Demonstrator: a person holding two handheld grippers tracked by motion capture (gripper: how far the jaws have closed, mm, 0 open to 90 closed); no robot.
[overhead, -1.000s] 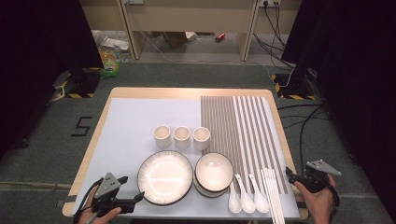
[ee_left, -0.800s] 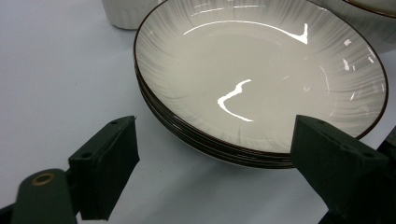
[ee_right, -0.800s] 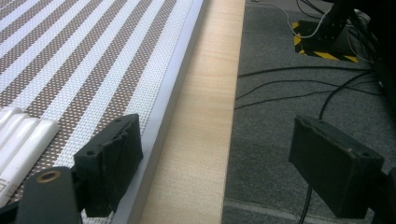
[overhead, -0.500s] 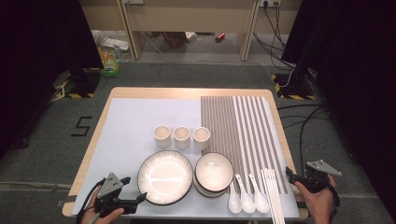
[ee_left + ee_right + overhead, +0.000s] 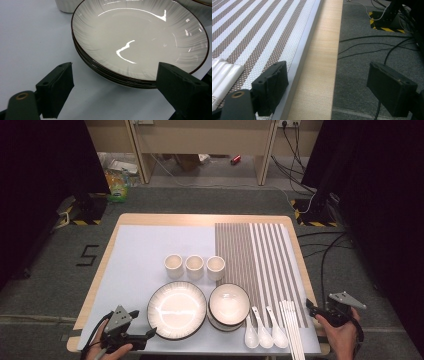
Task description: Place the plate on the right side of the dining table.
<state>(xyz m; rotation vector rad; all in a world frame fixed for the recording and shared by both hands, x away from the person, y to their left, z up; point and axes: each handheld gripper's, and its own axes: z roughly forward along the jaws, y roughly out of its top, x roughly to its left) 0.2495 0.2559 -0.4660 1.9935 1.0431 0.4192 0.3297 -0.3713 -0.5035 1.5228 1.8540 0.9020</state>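
A stack of white plates with dark rims lies near the table's front edge; in the left gripper view the stack is close up. My left gripper is at the stack's lower left, open, with the near rim of the plates between its jaws and nothing gripped. My right gripper hovers at the table's right front edge, open and empty, over the wooden border. White chopsticks lie just left of it, and their ends show in the right gripper view.
A stack of bowls sits right of the plates. Three small cups stand in a row behind. Three white spoons lie beside the chopsticks on a striped placemat. Cables run over the floor at right.
My left gripper has edged slightly to the right, closer to the plate stack. The right gripper has barely moved.
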